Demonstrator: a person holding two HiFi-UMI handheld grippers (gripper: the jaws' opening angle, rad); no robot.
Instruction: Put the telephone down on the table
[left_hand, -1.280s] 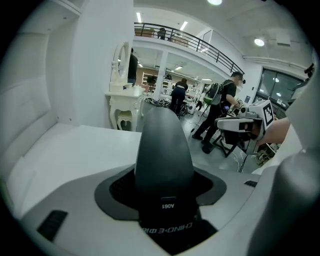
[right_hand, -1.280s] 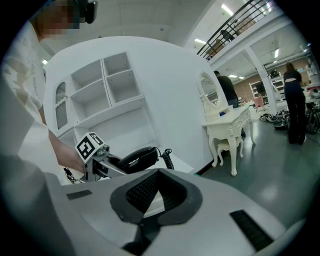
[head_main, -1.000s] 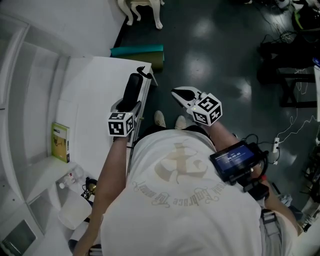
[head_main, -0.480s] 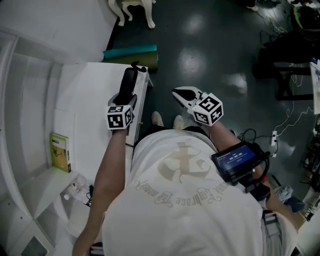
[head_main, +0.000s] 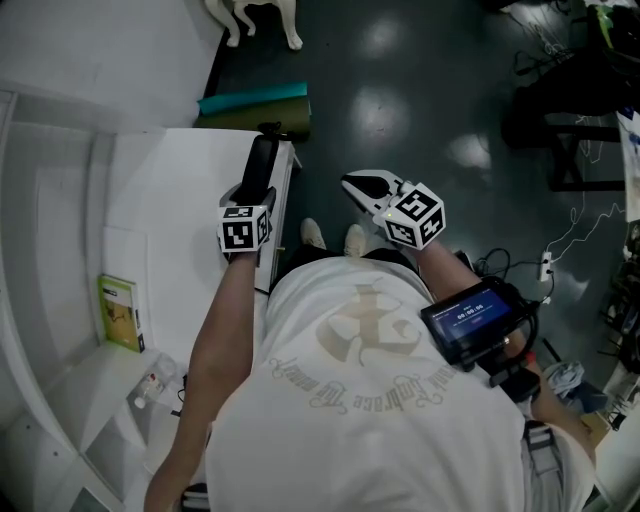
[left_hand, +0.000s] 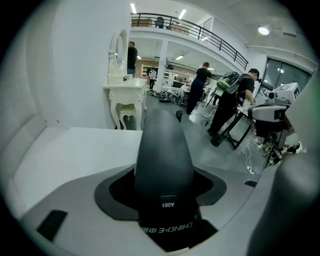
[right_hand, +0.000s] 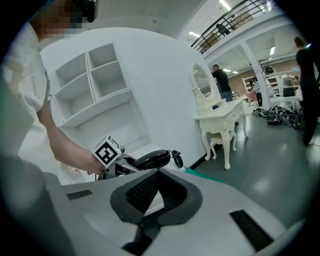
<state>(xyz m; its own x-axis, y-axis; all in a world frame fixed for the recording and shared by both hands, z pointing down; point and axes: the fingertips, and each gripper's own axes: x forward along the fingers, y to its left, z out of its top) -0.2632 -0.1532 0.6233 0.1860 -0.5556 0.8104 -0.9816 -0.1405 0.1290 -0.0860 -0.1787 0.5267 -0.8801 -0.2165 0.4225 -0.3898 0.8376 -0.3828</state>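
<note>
The telephone is a black handset (head_main: 262, 170) with a coiled cord at its far end. My left gripper (head_main: 250, 200) is shut on it and holds it over the right edge of the white table (head_main: 170, 200). In the left gripper view the handset (left_hand: 162, 155) fills the space between the jaws and points away over the tabletop (left_hand: 75, 150). My right gripper (head_main: 362, 186) hangs over the dark floor to the right of the table, shut and holding nothing. The right gripper view shows its pads meeting at the tips (right_hand: 159, 175), and beyond them the handset (right_hand: 152, 159).
A green booklet (head_main: 120, 312) lies at the table's left side by white shelving (head_main: 40, 250), with a small bottle (head_main: 150, 385) nearer me. A teal roll (head_main: 255, 100) lies on the floor past the table. Ornate white dresser legs (head_main: 255, 15) stand beyond it. Several people stand far off (left_hand: 202, 85).
The head view has drifted a little. The left gripper and the handset stay over the table's right edge, hardly moved. The right gripper has kept its place.
</note>
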